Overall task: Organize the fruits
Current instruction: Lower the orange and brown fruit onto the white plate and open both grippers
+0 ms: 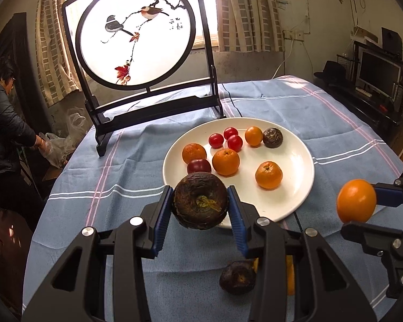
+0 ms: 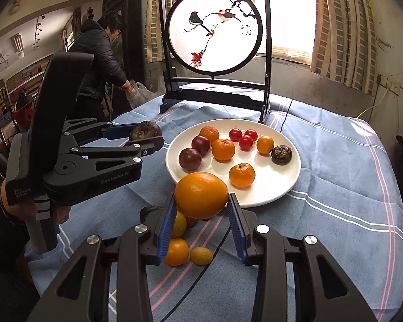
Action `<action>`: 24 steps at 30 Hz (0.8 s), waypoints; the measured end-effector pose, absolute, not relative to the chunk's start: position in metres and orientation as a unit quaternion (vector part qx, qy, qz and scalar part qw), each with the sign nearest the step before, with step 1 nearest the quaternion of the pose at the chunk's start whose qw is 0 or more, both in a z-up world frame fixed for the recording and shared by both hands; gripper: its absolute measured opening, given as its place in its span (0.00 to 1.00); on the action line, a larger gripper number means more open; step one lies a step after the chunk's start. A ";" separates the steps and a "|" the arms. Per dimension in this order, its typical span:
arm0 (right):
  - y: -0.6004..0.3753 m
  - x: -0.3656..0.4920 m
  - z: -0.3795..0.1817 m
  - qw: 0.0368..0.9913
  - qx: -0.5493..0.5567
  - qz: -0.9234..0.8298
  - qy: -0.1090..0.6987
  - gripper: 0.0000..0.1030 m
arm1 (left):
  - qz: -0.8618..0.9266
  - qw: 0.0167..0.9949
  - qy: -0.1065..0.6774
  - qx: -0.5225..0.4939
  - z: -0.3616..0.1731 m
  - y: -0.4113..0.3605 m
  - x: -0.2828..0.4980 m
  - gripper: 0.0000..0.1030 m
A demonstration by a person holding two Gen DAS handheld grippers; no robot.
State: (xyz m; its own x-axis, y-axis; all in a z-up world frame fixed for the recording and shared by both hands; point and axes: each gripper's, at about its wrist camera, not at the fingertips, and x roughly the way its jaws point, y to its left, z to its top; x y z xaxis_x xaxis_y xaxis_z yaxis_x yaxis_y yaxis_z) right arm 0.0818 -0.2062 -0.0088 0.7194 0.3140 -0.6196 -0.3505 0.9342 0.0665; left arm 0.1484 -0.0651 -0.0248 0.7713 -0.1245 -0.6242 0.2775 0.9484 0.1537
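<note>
Left gripper [image 1: 200, 205] clamped on a dark brown wrinkled round fruit [image 1: 200, 201], blue-padded fingers [image 1: 162, 214] pressing both sides, raised over the 7 o'clock rim of the round white ceramic plate [image 1: 295, 158]. Right gripper [image 2: 201, 209] clenched around a large smooth orange [image 2: 201, 194], held just off the plate's 6 o'clock edge. On the plate: three small mandarins [image 2: 223, 149], three red cherry tomatoes [image 2: 245, 142], two dark red plums [image 2: 190, 158], one small brown fruit [image 2: 281, 155]. Below, on the blue striped tablecloth [image 2: 335, 187]: loose small orange fruits [image 2: 176, 252]. At 12 o'clock, a black-framed round bird-painting screen [image 2: 215, 32].
</note>
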 end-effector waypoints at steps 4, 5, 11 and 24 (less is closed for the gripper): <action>-0.212 0.110 -0.012 0.927 -0.022 0.165 0.336 0.38 | -0.110 0.932 0.321 0.126 -0.028 -0.078 0.172 0.39; -0.213 0.118 -0.014 0.926 -0.019 0.162 0.340 0.38 | -0.109 0.931 0.323 0.130 -0.029 -0.081 0.178 0.39; -0.221 0.164 -0.023 0.926 -0.006 0.140 0.351 0.38 | -0.100 0.927 0.333 0.141 -0.042 -0.092 0.210 0.39; -0.225 0.226 -0.036 0.921 0.008 0.119 0.370 0.38 | -0.084 0.921 0.348 0.153 -0.059 -0.103 0.246 0.40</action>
